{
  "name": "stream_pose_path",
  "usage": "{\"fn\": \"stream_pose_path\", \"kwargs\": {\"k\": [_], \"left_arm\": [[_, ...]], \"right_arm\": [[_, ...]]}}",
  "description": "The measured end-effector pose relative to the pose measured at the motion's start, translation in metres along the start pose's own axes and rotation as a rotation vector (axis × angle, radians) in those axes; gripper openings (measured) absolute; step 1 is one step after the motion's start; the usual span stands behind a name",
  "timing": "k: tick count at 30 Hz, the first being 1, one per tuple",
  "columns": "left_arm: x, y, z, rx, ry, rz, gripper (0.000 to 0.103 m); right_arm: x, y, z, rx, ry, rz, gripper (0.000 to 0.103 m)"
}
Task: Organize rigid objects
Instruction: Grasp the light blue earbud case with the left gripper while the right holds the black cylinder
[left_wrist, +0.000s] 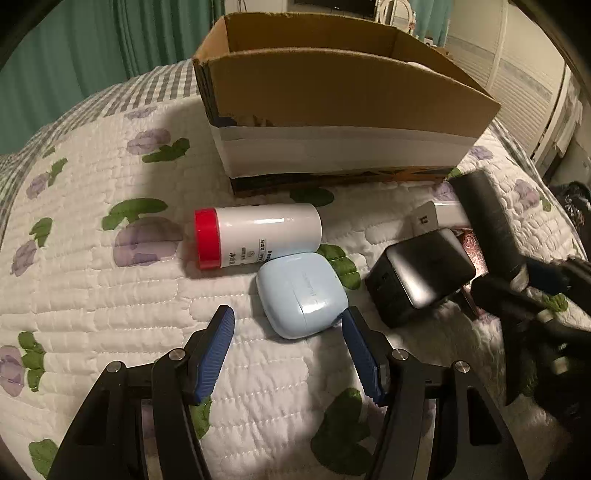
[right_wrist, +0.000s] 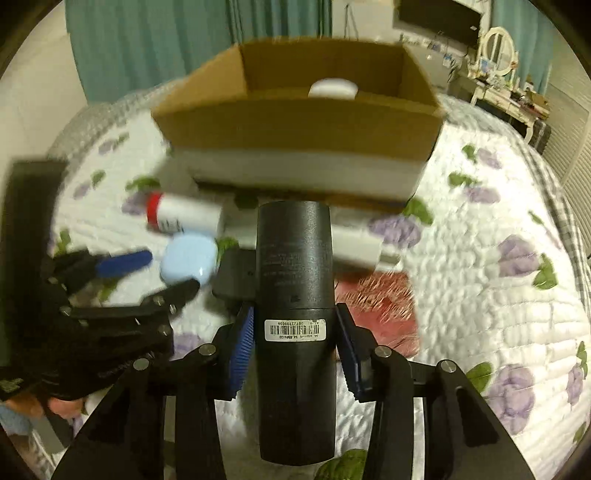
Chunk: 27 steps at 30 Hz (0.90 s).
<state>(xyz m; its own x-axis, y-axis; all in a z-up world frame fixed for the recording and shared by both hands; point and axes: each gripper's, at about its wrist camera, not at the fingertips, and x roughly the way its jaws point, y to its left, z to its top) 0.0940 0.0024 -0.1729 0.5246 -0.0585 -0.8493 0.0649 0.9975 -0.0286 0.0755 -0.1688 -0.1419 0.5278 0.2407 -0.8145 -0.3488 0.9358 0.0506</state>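
My right gripper (right_wrist: 293, 317) is shut on a black cylinder bottle (right_wrist: 295, 288) and holds it above the bed, in front of the cardboard box (right_wrist: 295, 122); the bottle also shows in the left wrist view (left_wrist: 484, 221). My left gripper (left_wrist: 288, 325) is open, its jaws on either side of the near end of a light blue earbud case (left_wrist: 303, 295). A white bottle with a red cap (left_wrist: 255, 236) lies on its side behind the case. A black charger cube (left_wrist: 421, 277) lies to the right. A white round object (right_wrist: 332, 88) lies in the box.
All this lies on a white quilted bedspread with purple flowers (left_wrist: 92, 295). A white box (left_wrist: 439, 214) and a pink-red object (right_wrist: 376, 295) lie under the held bottle. Green curtains (right_wrist: 147, 48) hang behind. A dresser with a mirror (right_wrist: 498, 48) stands far right.
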Motion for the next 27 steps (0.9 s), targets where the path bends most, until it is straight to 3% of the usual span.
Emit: {"fn": "stream_pose_path", "kwargs": {"k": [4, 10, 12, 16, 23, 27], "left_arm": [[0.014, -0.004, 0.009, -0.005, 0.015, 0.003, 0.07], [0.034, -0.013, 0.022, 0.084, 0.027, 0.064, 0.072], [0.031, -0.009, 0.02, 0.08, 0.02, 0.047, 0.071], [0.021, -0.001, 0.011, 0.092, 0.008, 0.009, 0.057], [0.002, 0.01, 0.003, 0.088, 0.002, -0.016, 0.057], [-0.02, 0.009, 0.013, 0.052, -0.04, -0.031, 0.057]], "right_arm": [[-0.004, -0.011, 0.005, 0.039, -0.018, 0.001, 0.041], [0.003, -0.015, 0.004, 0.055, 0.002, 0.005, 0.041], [0.005, -0.015, 0.005, 0.058, 0.003, 0.006, 0.041], [0.002, -0.018, 0.008, 0.066, -0.005, -0.001, 0.041], [-0.016, -0.013, 0.01, 0.041, -0.036, -0.017, 0.041], [-0.03, -0.016, 0.012, 0.053, -0.055, -0.018, 0.041]]}}
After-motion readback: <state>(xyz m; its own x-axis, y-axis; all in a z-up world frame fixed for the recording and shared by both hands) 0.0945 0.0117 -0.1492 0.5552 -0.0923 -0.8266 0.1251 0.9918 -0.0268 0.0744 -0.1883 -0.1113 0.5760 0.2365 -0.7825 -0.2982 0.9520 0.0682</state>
